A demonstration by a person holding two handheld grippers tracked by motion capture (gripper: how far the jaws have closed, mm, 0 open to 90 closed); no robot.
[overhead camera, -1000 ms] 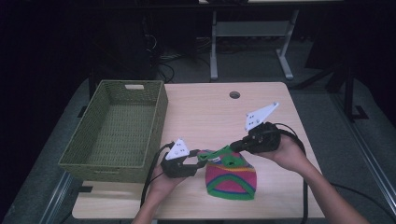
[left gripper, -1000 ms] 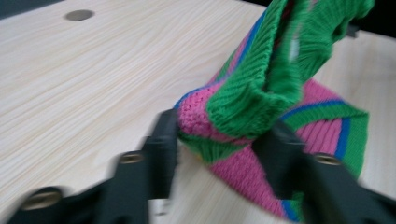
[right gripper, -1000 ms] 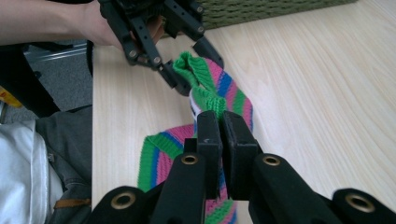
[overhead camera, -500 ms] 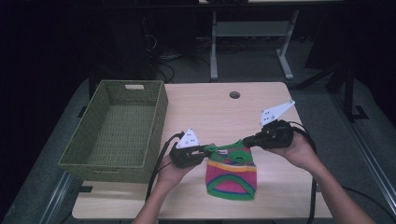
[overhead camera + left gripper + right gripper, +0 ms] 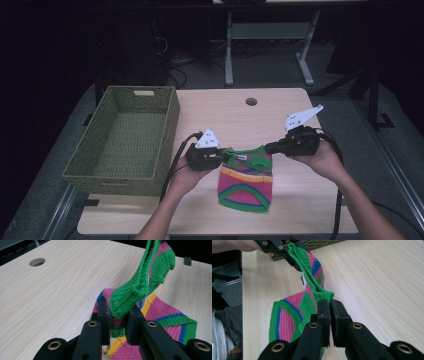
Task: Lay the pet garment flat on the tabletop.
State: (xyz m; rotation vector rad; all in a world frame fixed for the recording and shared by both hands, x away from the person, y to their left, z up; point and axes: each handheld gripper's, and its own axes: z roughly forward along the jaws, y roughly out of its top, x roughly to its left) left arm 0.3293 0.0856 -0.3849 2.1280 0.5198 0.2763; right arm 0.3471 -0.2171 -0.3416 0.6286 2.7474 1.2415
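- Both of my hand-held grippers are clamped on one small knitted sweater (image 5: 246,181), one at each top corner of it.
- Left hand-held gripper (image 5: 221,159): its jaws have just been closing, and now they pinch the green ribbed edge of the sweater at its left shoulder. In the left gripper view the green rib (image 5: 130,298) stands bunched up between the two black jaws, with pink, yellow and blue stripes spilling out below and to the right.
- Right hand-held gripper (image 5: 269,148): its jaws are pressed together on the sweater's right shoulder. In the right gripper view the green edge (image 5: 323,293) is caught at the jaw tips, and the knit stretches away towards my other hand-held gripper (image 5: 293,261) at the top of that view.
- Between the two grips the sweater's neckline is pulled into a line above the table (image 5: 235,112), and the striped body hangs down from it, with its green hem lying on the wood near the front edge.
- From above, the sweater sits right of the woven green basket (image 5: 125,140), which stands on the left part of the table, apart from the cloth.
- Further back on the table is a round hole (image 5: 251,101), well away from the sweater.
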